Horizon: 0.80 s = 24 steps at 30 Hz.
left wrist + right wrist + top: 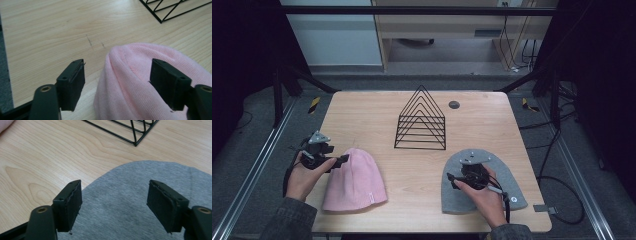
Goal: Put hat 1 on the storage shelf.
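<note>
A pink knit beanie (355, 182) lies flat at the table's front left. My left gripper (343, 160) is open at its upper left edge; in the left gripper view its jaws stand wide on either side of the beanie's raised crown (130, 75). A grey beanie (502, 177) lies flat at the front right. My right gripper (451, 178) hovers over the grey beanie's left part, open, with the grey cloth (120, 202) between and below its jaws.
A black wire rack (422, 120) of nested triangles stands at the table's centre back. A round dark grommet (454, 104) sits behind it. The wooden table (362, 115) has bare wood around the rack and between the two hats.
</note>
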{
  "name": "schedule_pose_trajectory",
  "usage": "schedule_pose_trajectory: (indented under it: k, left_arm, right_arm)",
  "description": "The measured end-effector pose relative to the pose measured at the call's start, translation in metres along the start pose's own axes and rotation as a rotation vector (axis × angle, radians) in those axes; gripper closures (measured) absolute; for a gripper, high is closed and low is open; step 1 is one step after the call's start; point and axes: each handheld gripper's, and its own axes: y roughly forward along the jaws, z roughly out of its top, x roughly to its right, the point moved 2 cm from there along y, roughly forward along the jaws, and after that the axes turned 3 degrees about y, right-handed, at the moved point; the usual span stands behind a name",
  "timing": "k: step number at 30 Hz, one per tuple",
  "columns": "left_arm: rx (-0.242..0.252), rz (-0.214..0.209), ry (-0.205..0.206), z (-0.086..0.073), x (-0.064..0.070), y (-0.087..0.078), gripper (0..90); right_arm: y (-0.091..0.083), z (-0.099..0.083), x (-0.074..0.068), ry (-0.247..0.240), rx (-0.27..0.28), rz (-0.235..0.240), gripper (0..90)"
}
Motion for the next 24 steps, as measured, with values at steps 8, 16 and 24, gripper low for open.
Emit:
schedule_pose_trajectory:
  k: [8,16,24]
  left_arm:
    - [-0.001,0.058,0.04,0.012,-0.002,-0.021,32.7]
    - [-0.038,0.06,0.076,0.013,-0.001,-0.027,32.9]
    - [-0.116,0.056,0.08,0.003,-0.002,-0.012,33.4]
  right_arm:
    - [-0.003,-0.001,0.008,-0.001,0.004,0.001,43.3]
    - [-0.014,-0.002,0.015,0.017,0.037,-0.012,37.2]
    - [-0.014,-0.003,0.02,0.048,0.032,-0.032,25.5]
